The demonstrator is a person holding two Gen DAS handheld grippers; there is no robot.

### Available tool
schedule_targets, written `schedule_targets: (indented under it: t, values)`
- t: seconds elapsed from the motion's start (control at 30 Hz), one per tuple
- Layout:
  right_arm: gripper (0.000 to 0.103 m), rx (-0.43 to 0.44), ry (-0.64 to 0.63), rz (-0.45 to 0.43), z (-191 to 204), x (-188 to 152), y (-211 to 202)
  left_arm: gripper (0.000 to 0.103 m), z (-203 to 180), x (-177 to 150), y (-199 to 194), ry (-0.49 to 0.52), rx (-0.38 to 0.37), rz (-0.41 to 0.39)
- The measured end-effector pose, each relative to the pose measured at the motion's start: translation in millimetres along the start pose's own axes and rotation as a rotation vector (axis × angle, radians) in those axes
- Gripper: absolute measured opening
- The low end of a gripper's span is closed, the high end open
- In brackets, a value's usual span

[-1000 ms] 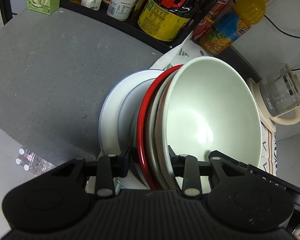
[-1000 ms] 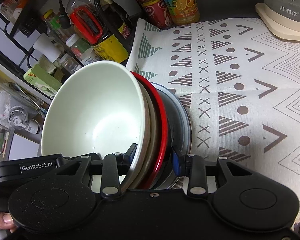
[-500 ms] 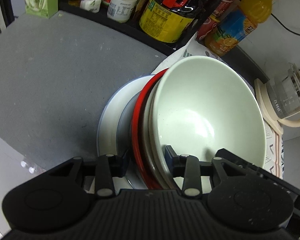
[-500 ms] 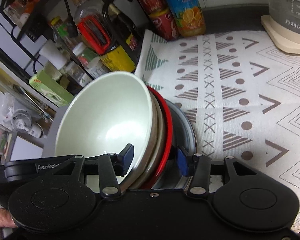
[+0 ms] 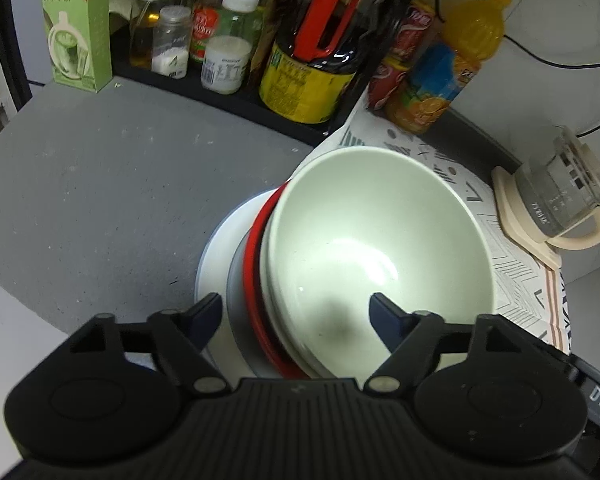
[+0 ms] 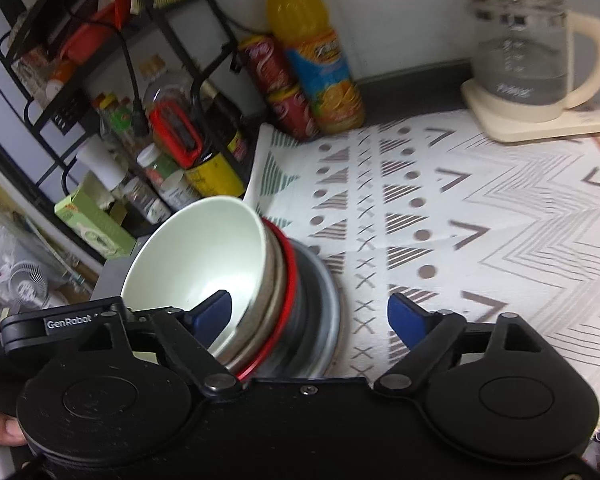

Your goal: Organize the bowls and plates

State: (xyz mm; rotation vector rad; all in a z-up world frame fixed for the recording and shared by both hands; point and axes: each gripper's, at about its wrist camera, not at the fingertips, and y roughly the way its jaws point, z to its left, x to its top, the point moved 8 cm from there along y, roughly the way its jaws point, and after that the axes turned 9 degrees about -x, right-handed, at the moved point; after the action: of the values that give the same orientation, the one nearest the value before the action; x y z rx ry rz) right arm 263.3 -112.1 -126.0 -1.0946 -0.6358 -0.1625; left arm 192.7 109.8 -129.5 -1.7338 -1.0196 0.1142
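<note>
So both grippers have let go: the left gripper (image 5: 296, 314) has its jaws spread wide around the near rim of the stack (image 5: 260, 280), and the right gripper (image 6: 310, 318) is splayed the same way on the other side. The nested pile sits on the grey counter (image 5: 100, 184) at the cloth (image 6: 460, 220) edge, probably parked there as its resting spot. Glossy pale bowl (image 5: 376, 248) on top, thin red rim (image 6: 290, 276) under it, flat plates at the bottom. Kettle (image 6: 520, 60) sits far right.
</note>
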Motion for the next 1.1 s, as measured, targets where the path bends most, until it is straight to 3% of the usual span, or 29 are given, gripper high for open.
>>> schedule_targets:
  t: [0.13,0.33,0.77,1.1]
  values:
    - [0.097,-0.03,0.024,-0.039,-15.8,-4.3,-17.6,0.083,-4.7,-4.8,-9.2,0.02,-0.007,-0.015]
    - [0.103,-0.055,0.074,-0.078,-37.1,-12.6,-43.4,0.085,-12.5,-9.9,-21.9,0.068,-0.017,-0.04]
    - [0.103,-0.139,0.156,-0.188,-74.4,-22.6,-98.5,0.091,-40.8,-27.1,-50.5,0.156,-0.059,-0.059]
    - [0.103,-0.245,0.158,-0.245,-77.9,-27.3,-117.3,0.099,-61.2,-29.5,-52.9,0.246,-0.148,-0.051]
